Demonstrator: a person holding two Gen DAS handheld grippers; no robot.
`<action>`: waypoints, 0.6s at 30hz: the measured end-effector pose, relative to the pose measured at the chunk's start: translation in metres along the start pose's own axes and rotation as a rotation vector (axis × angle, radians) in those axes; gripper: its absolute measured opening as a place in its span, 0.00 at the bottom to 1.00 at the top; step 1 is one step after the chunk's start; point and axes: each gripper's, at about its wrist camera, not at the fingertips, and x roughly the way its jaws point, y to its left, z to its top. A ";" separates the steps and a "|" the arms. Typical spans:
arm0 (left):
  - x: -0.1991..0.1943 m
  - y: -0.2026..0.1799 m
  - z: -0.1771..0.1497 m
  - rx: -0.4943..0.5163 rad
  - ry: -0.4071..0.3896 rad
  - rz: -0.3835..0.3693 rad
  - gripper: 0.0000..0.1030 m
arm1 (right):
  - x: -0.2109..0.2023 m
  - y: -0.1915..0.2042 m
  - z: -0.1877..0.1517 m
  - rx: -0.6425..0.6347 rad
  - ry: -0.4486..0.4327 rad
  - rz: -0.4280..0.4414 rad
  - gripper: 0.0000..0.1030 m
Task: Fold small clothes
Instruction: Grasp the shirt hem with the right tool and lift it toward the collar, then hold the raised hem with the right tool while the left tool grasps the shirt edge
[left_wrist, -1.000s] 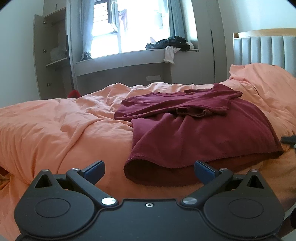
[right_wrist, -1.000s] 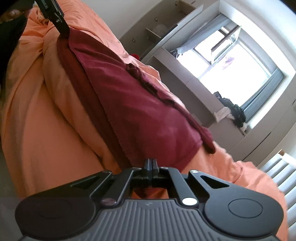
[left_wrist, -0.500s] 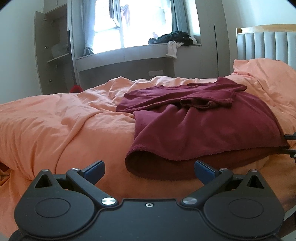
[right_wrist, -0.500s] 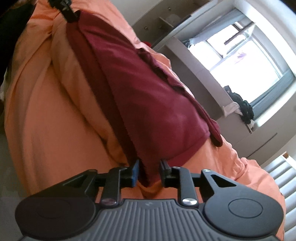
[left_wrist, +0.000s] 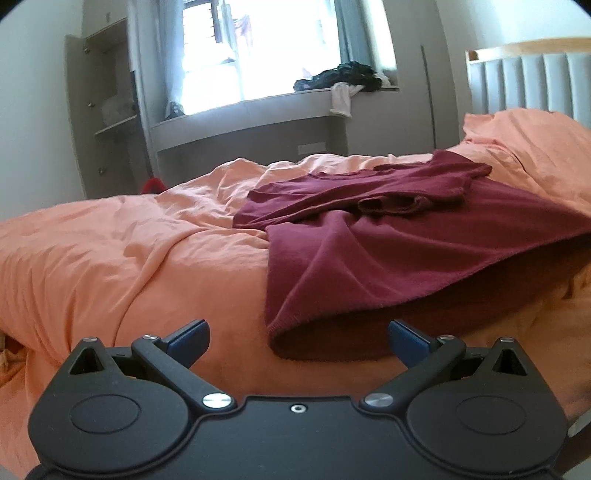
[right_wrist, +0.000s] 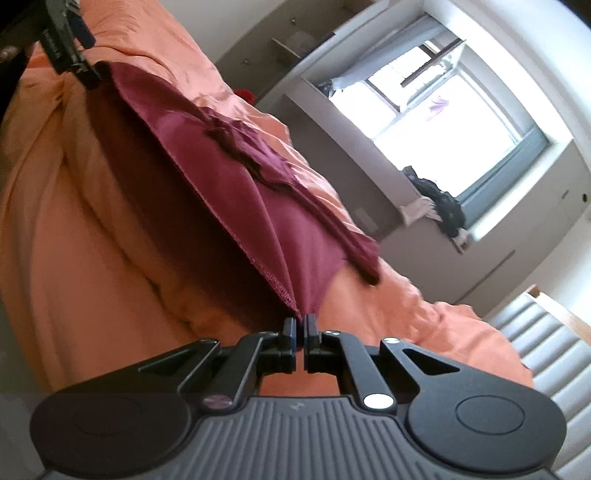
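The left gripper (left_wrist: 298, 334) hangs low over the near edge of the bed (left_wrist: 110, 258), its blue-padded fingers (left_wrist: 188, 334) spread wide with nothing between them. Just ahead of it lies the near left corner of the maroon shirt (left_wrist: 369, 251), resting on the orange duvet (left_wrist: 92, 240). That corner sits between the lines of the two fingers but clear of both pads. The shirt spreads across the middle of the bed toward the right edge, its sleeves folded in across the chest near the far side. Its hem along the near edge is lifted on the right, so a dark gap opens beneath it there, while the left part stays down on the duvet.

In the right wrist view the scene is tilted. The right gripper (right_wrist: 300, 325) has just been closing, and its jaws now pinch the near right corner of the shirt's hem, the stitched edge running straight into the narrow slit between the pads. The cloth rises taut from that grip. The left gripper shows again at the top left of this view, at the shirt's other hem corner.

Beyond the far edge of the bed stand open shelves (left_wrist: 110, 110), a bright window (left_wrist: 258, 55) with a heap of dark clothes (left_wrist: 343, 75) on its ledge, and a padded headboard (left_wrist: 528, 81) at the right.
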 end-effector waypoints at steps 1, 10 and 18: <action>0.000 -0.002 0.000 0.012 -0.002 -0.004 0.99 | 0.000 -0.003 -0.002 0.001 0.007 -0.003 0.02; -0.007 -0.007 -0.001 0.090 -0.019 -0.042 0.99 | 0.030 0.013 -0.009 -0.101 0.127 0.065 0.02; -0.001 -0.030 -0.001 0.317 0.006 -0.065 0.99 | 0.035 0.020 -0.008 -0.137 0.108 0.133 0.18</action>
